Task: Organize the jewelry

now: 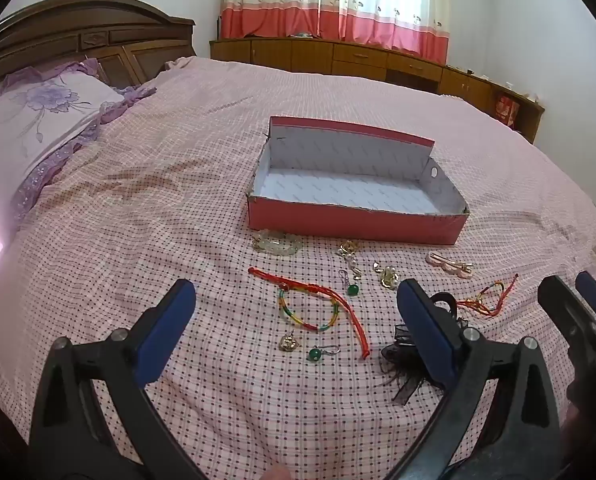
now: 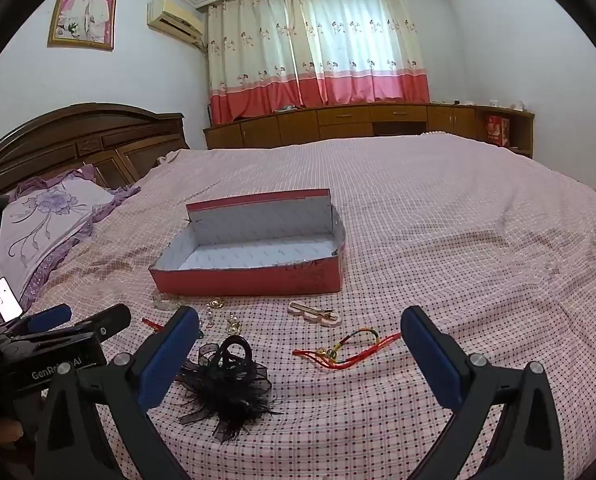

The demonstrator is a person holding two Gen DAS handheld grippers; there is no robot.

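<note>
An open red box [image 1: 353,222] [image 2: 250,280] with a white inside lies on the bed, nothing visible in it. Jewelry is spread in front of it: a red cord bracelet with coloured beads [image 1: 309,308], green bead earrings [image 1: 353,289] [image 1: 317,353], a gold pendant [image 1: 289,342], a clear bead bracelet [image 1: 276,243], pearl and gold pieces [image 1: 387,274], a pink hair clip [image 1: 449,264] [image 2: 315,314], a second red cord bracelet [image 1: 487,298] [image 2: 349,350] and a black feathered hair piece [image 2: 226,384] [image 1: 407,364]. My left gripper [image 1: 296,302] hovers open over the bracelet. My right gripper [image 2: 299,330] is open, nothing between its fingers.
The pink checked bedspread [image 1: 178,200] covers a wide bed. A purple flowered pillow [image 1: 38,120] and a dark wooden headboard [image 1: 86,36] are at the left. Wooden cabinets [image 2: 357,120] and curtains stand behind. A lit phone [image 2: 6,298] lies at the left edge.
</note>
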